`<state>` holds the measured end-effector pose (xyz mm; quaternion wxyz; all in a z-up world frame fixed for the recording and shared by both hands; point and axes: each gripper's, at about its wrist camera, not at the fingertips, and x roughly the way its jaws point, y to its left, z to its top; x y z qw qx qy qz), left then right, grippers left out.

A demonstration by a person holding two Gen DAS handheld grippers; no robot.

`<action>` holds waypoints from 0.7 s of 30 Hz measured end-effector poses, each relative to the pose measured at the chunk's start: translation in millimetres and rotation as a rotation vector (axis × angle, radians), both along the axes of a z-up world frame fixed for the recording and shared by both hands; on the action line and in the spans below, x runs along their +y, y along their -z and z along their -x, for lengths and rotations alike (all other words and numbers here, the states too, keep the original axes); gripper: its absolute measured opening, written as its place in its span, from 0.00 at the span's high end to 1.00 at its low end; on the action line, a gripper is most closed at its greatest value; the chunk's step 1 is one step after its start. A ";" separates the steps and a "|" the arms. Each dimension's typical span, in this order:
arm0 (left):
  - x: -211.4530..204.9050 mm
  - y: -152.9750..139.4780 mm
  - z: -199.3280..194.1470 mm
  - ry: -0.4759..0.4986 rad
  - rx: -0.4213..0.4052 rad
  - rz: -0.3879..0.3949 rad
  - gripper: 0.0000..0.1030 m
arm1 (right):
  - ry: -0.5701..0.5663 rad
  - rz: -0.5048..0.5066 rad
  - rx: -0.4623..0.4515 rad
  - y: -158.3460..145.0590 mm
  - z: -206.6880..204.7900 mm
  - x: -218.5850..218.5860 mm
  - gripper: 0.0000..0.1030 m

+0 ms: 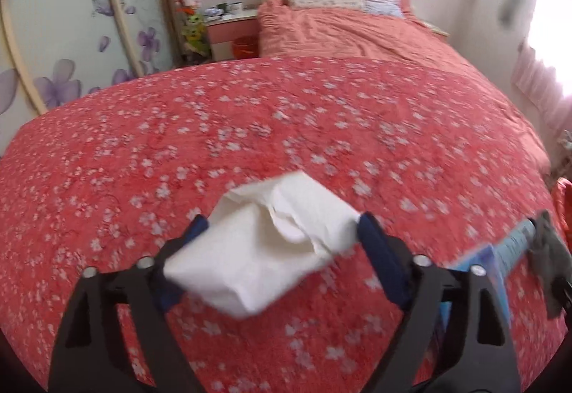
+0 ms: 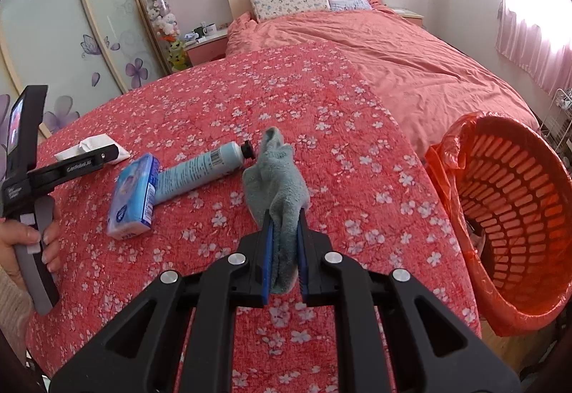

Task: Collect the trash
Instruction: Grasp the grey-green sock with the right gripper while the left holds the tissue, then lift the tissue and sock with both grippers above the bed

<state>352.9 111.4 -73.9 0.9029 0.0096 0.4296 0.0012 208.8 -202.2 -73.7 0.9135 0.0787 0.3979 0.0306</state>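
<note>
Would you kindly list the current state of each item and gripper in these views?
left gripper: open, white tissue between its fingers
white tissue: crumpled, lying on the floral bedspread
right gripper: shut on the teal sock
teal sock: pinched, upper part slumped over
blue tube: capped, lying flat
tissue pack: lying beside the tube
orange basket: lined, tipped toward the bed

Both wrist views look down, close, over the shared bed (image 1: 286,128).

Left tool (image 1: 282,225) spread wide — right tool (image 2: 285,243) clamped.
</note>
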 end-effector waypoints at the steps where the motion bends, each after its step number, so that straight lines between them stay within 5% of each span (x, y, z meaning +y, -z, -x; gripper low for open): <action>1: -0.5 0.6 6.6 0.020 -0.002 0.003 0.26 | -0.003 -0.002 0.002 0.4 0.9 0.5 0.89; 10: -5.1 4.1 88.5 0.127 -0.032 -0.033 0.27 | -0.044 -0.011 0.016 4.7 9.3 9.0 0.88; 15: -4.3 5.7 104.3 0.107 -0.054 -0.076 0.22 | -0.016 -0.020 0.022 3.4 1.7 7.7 0.57; 21: -2.4 9.0 100.4 0.069 -0.028 -0.071 0.19 | 0.012 0.011 0.051 11.4 -13.1 10.7 0.56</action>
